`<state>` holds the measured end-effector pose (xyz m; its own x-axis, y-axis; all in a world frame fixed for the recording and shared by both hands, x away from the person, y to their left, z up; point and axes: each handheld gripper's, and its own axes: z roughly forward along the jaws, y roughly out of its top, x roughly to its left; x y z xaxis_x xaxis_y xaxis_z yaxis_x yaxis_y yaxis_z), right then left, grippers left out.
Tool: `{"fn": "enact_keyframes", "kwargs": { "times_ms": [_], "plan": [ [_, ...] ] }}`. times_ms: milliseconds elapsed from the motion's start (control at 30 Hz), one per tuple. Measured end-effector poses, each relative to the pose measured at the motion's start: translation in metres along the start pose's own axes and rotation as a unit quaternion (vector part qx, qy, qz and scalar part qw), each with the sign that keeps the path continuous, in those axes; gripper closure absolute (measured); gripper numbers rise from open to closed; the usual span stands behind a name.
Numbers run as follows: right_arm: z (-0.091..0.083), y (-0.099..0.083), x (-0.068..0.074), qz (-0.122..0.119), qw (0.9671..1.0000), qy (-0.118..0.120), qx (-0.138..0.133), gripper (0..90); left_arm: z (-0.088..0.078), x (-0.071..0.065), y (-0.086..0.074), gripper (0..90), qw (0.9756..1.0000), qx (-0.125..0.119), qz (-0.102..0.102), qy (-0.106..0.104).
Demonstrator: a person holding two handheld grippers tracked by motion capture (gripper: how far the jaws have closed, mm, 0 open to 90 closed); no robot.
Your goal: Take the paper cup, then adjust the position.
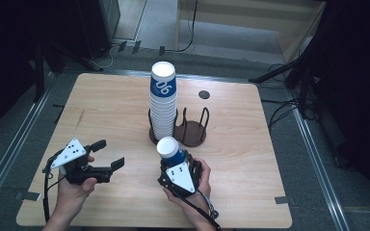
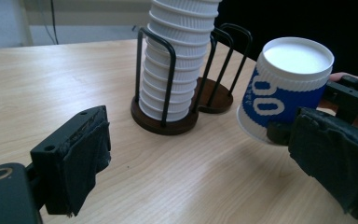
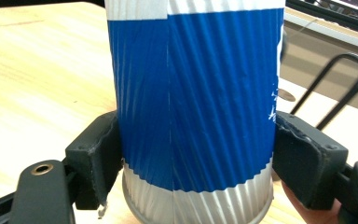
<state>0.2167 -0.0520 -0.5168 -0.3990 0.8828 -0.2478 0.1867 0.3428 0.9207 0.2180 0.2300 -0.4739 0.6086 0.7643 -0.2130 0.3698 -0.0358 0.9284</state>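
On the table [image 1: 101,103], cup [image 1: 169,150] sits clamped (upright) in right tool [image 1: 177,161].

A single cup [image 1: 170,150] sits before the cup stack [image 1: 163,101] in its holder [image 1: 191,131].

Even overhead light brightens the table [image 1: 101,96] against dark, dim surroundings; the close gripper views look slightly soft.
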Motion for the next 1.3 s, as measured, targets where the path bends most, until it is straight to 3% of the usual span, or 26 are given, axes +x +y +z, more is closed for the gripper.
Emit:
{"fn": "enact_keyframes", "kwargs": {
  "times_ms": [67,400,533,733,1000,1300],
  "plan": [
    [0.000,-0.001,0.009,-0.013,0.9999,0.004,0.001,21.5,0.002,-0.003,0.000,6.1,1.0000,0.002,0.001,-0.007],
    [0.002,-0.003,0.021,-0.073,0.9973,-0.001,0.006,21.6,0.006,-0.011,0.002,6.2,0.9994,0.011,0.008,-0.030],
    [0.002,-0.003,0.024,-0.080,0.9968,-0.001,0.006,21.6,0.006,-0.012,0.003,6.2,0.9993,0.013,0.008,-0.033],
    [0.003,-0.003,0.031,-0.112,0.9937,-0.005,0.003,21.5,0.009,-0.015,0.002,6.6,0.9990,0.020,0.008,-0.038],
    [0.005,-0.004,0.037,-0.135,0.9908,-0.008,0.001,21.6,0.011,-0.016,0.002,6.7,0.9985,0.028,0.009,-0.046],
    [0.002,-0.006,0.045,-0.183,0.9830,-0.009,-0.010,21.7,0.018,-0.022,0.002,6.6,0.9963,0.050,0.016,-0.068]
  ]
}}
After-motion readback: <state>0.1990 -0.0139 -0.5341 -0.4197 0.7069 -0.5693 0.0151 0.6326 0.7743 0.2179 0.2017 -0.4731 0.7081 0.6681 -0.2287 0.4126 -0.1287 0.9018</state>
